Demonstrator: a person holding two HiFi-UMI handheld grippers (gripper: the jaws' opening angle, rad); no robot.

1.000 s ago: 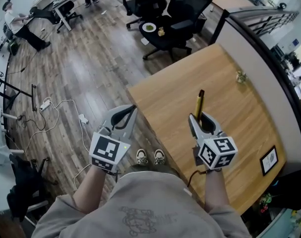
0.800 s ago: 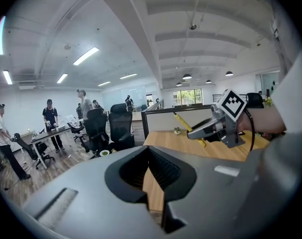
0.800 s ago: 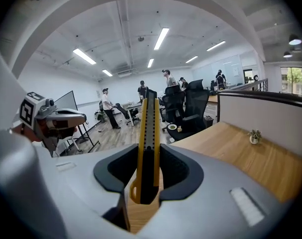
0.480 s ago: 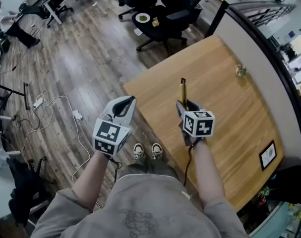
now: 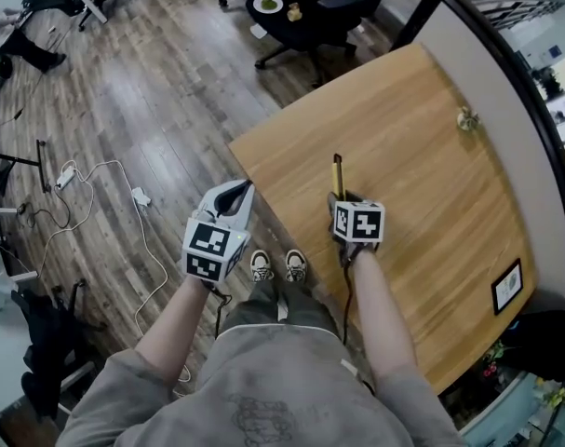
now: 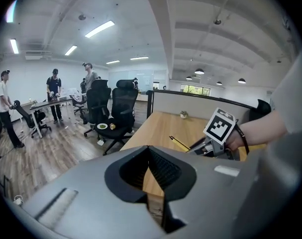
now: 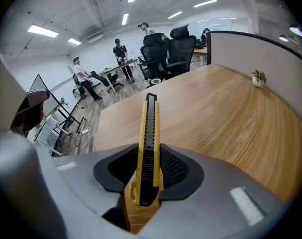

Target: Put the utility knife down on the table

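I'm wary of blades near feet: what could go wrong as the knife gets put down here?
The right gripper holds the utility knife by its rear end, so the front may tip down first. It is close to the table edge; a slip could drop it toward the shoes.

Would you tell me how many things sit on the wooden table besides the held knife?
2: a small plant by the partition, and a framed card near the right edge; the arm may hide more.
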